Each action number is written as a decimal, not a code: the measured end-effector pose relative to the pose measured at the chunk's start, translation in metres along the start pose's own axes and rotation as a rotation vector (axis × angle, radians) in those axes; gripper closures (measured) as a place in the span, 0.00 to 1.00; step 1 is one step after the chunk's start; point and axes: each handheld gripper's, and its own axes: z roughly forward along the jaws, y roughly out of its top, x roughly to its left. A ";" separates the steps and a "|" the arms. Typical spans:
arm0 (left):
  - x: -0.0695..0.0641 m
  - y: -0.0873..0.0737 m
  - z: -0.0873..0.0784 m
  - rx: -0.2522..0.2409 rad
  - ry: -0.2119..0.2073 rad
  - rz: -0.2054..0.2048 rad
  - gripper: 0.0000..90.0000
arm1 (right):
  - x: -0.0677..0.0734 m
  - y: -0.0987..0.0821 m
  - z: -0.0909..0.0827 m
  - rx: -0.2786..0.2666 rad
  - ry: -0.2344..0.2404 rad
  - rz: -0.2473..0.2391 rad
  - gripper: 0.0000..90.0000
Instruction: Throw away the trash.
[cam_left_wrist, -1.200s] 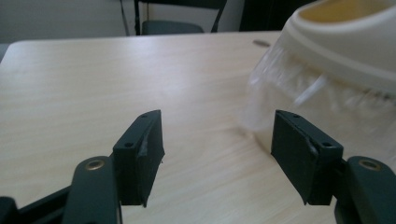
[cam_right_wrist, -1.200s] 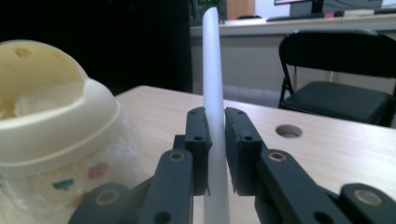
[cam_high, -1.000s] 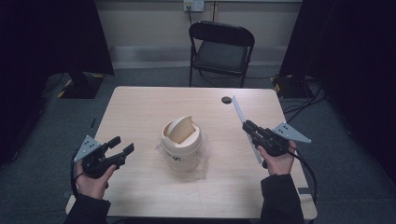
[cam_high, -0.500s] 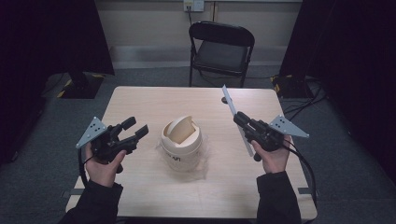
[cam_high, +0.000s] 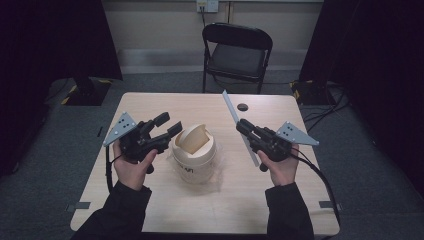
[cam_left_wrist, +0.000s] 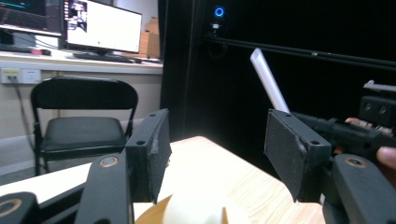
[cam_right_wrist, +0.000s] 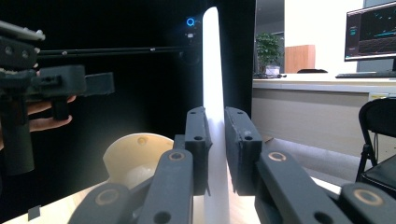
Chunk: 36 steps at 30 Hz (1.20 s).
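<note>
**Both grippers raised beside the container, strip clamped in the right one**

While the cream-coloured round container with a swing lid (cam_high: 194, 152) stands at the centre of the light wooden table (cam_high: 165, 210), both grippers are held above the tabletop on either side of it. At centre left of the high view, the left gripper (cam_high: 168, 125) is carried just beside the container's lid, its jaws pointing toward the upper right of the frame. These jaws stand apart and have just been closing somewhat; nothing lies between them. From the left gripper view, the pads frame bare table and the container's pale top (cam_left_wrist: 194, 210) at the bottom edge.

At centre right of the high view, the right gripper (cam_high: 242, 126) is clenched on a long, flat white plastic strip (cam_high: 231, 107). This strip runs diagonally from the upper centre of the frame down past the holding hand (cam_high: 281, 167). From the right gripper view, the strip (cam_right_wrist: 212, 70) rises upright between the two pads, which press on it from both sides; the container (cam_right_wrist: 133, 158) sits at lower left.

A black folding chair (cam_high: 237, 55) stands beyond the table's far edge. A small dark round object (cam_high: 243, 107) lies on the table near the far edge.
</note>
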 end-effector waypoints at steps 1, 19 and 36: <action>0.000 0.000 0.000 0.000 0.000 0.000 0.45 | 0.000 0.000 0.000 0.000 0.000 0.000 0.90; -0.033 0.002 0.053 0.010 -0.106 -0.032 0.50 | 0.013 -0.009 0.003 0.003 0.065 -0.001 0.90; -0.052 -0.007 0.083 0.046 -0.178 -0.074 0.76 | 0.022 -0.014 0.003 0.001 0.128 -0.009 0.90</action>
